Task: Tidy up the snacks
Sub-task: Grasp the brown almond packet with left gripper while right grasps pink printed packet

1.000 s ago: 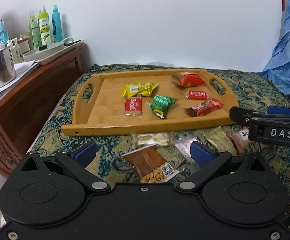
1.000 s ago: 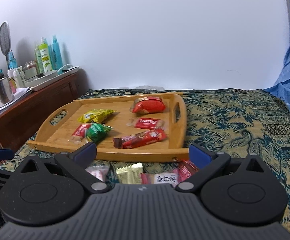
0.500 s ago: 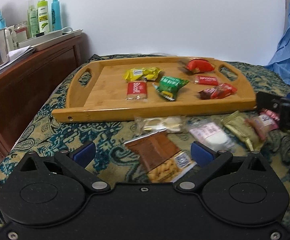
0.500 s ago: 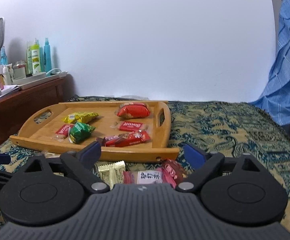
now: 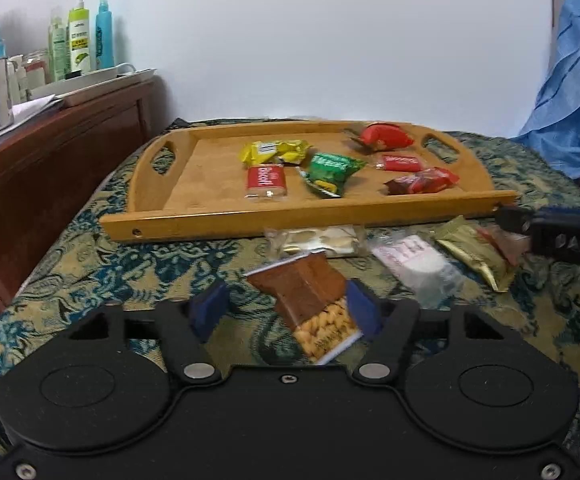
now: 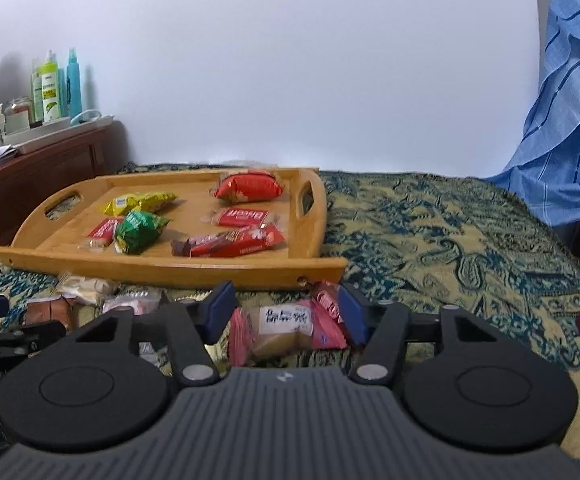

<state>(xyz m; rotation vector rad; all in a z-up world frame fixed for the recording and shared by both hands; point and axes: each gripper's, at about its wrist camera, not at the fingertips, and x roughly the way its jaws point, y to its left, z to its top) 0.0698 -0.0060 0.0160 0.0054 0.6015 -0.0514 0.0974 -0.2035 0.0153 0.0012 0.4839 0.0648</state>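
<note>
1. Left gripper (image 5: 285, 306): jaws just closing, half shut around the nut packet (image 5: 310, 300); right pad touches it, left pad apart. No grip yet.
2. Right gripper (image 6: 287, 312): jaws just closing around the pink packet (image 6: 285, 330); contact unclear.
3. Both packets lie on the cloth (image 6: 450, 240), near the tray (image 5: 290, 216).
4. Judgement: light, crinkly, slippery film; pinch across the filled middle.
5. Beyond: six snacks already in the tray.
</note>
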